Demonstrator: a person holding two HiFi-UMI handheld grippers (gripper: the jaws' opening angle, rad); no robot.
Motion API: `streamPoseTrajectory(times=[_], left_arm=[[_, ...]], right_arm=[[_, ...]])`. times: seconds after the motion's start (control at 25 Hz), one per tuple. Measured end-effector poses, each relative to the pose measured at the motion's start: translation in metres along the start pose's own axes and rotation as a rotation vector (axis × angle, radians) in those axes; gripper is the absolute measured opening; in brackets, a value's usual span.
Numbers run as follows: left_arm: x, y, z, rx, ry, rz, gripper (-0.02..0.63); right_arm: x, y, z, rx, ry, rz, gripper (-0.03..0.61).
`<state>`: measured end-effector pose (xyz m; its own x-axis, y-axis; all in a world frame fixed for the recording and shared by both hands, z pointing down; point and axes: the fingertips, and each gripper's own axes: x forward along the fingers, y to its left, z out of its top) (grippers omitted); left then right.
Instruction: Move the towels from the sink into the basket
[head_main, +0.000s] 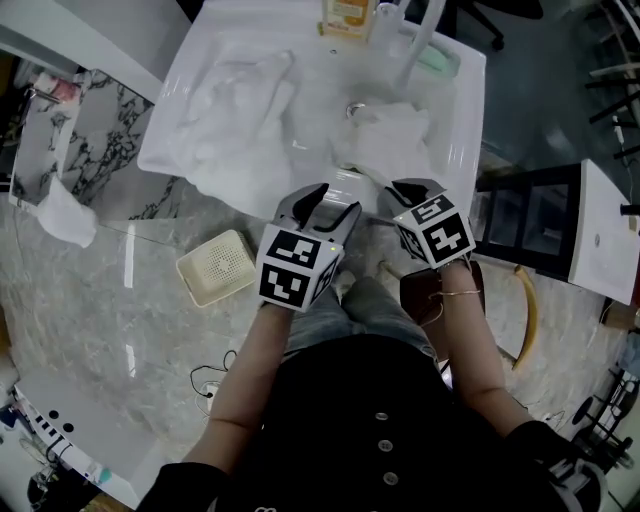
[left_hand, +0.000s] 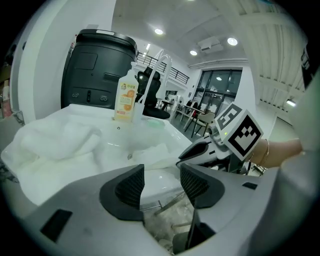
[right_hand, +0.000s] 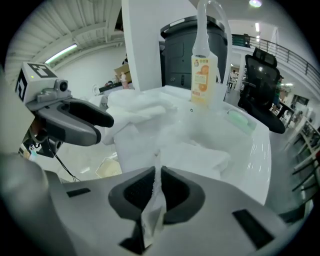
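While right gripper (right_hand: 156, 184) jaws pinch crumpled white towel (right_hand: 175, 145), left gripper (left_hand: 162, 182) jaws apart, glossy sink (head_main: 466, 150).

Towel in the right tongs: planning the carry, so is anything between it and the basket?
Yes: the open left tongs sit between the towel, pinched in the right tongs, and the basket on the floor. The sink rim must be cleared too.
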<state>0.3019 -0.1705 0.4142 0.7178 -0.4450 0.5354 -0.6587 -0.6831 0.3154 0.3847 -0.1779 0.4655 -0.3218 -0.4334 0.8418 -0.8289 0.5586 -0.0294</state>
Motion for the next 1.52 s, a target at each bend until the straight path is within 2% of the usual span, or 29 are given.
streamPoseTrajectory(times=[0.12, 0.28, 0.6, 0.84, 1.24, 1.52], left_arm=[[-0.009, 0.000, 0.002, -0.006, -0.029, 0.036, 0.219], [-0.028, -0.006, 0.002, -0.015, -0.072, 0.084, 0.218], [-0.077, -0.019, -0.004, 0.017, -0.146, 0.224, 0.212], [-0.111, -0.040, -0.016, 0.005, -0.202, 0.287, 0.153], [-0.173, -0.055, -0.024, -0.020, -0.301, 0.403, 0.152], [-0.229, -0.033, -0.031, -0.058, -0.382, 0.498, 0.153]], right_arm=[[-0.011, 0.010, 0.014, 0.048, -0.085, 0.042, 0.032], [-0.031, 0.035, 0.027, 0.119, -0.182, 0.162, 0.034], [-0.085, 0.080, 0.052, 0.134, -0.386, 0.309, 0.032], [-0.123, 0.121, 0.063, 0.096, -0.502, 0.415, 0.032], [-0.167, 0.205, 0.085, -0.054, -0.593, 0.606, 0.032], [-0.176, 0.260, 0.109, -0.143, -0.620, 0.696, 0.032]])
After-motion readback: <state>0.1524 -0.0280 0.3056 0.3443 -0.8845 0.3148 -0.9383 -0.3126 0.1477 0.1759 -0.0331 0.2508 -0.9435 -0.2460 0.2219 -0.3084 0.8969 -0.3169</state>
